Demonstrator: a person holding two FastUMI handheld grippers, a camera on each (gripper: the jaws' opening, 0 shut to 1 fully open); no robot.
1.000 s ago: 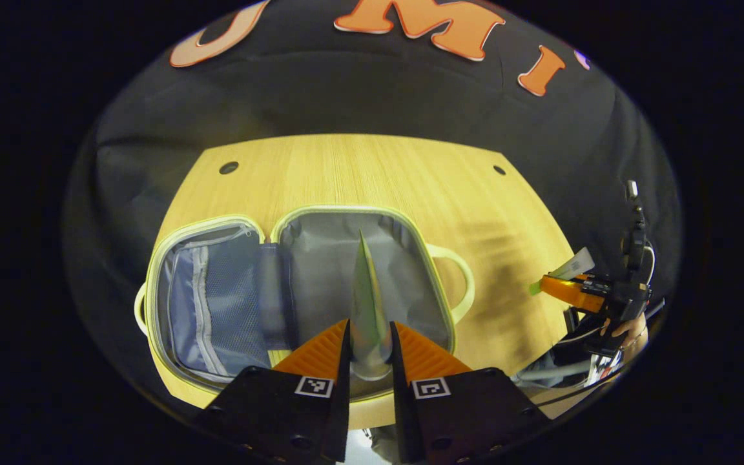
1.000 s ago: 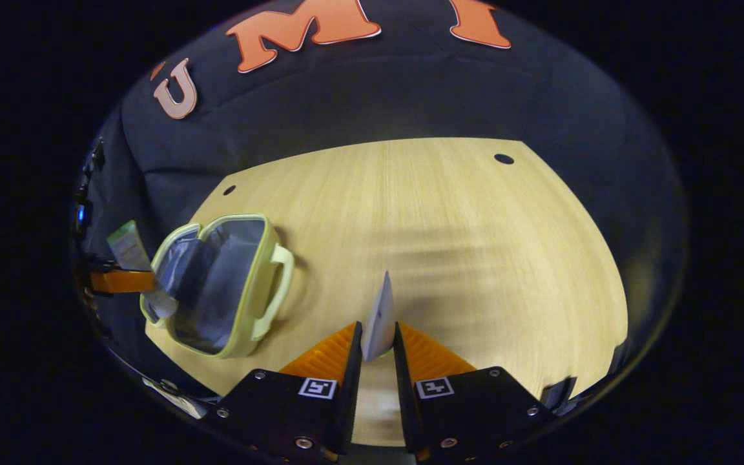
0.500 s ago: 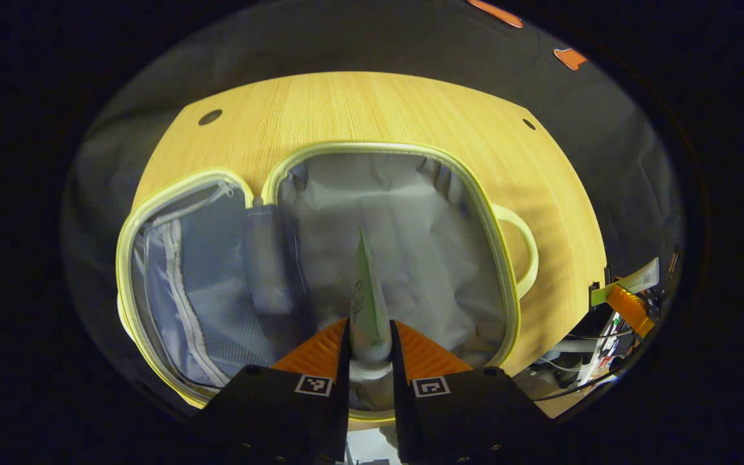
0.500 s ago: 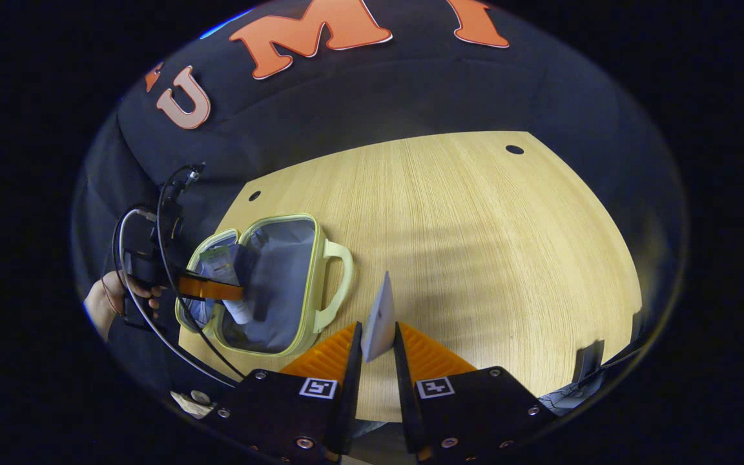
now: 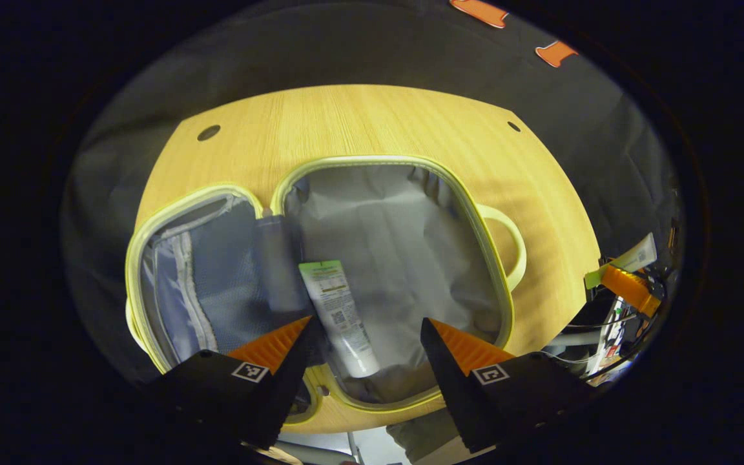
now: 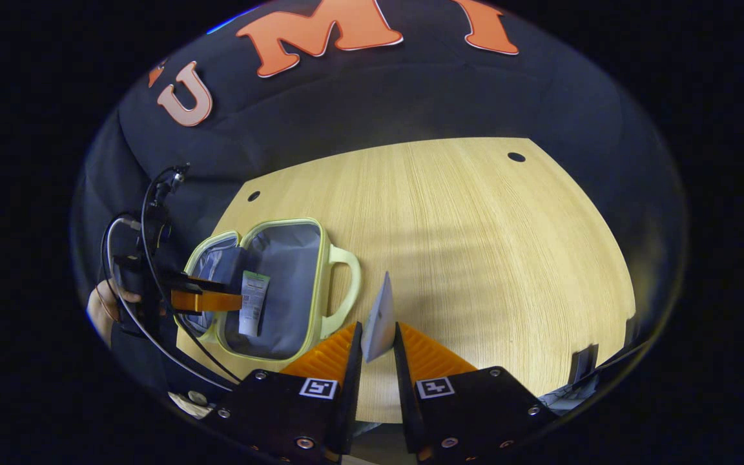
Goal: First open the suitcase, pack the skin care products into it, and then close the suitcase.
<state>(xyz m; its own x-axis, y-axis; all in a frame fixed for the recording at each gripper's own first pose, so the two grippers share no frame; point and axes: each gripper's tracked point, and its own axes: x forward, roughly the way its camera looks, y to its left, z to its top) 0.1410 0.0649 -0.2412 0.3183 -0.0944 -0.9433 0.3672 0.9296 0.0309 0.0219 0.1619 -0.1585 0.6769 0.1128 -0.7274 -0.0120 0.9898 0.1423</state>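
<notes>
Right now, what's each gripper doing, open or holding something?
Left gripper: open above the suitcase; green tube lies inside.
Right gripper: shut on a white tube.

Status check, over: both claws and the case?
Left claw open above open yellow-trimmed grey suitcase. White tube lying inside. Right claw shut on pale flat tube.

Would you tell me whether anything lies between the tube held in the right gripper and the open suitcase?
Nothing visible does: the right gripper holds its tube over bare table, and the suitcase lies open beside it.
</notes>
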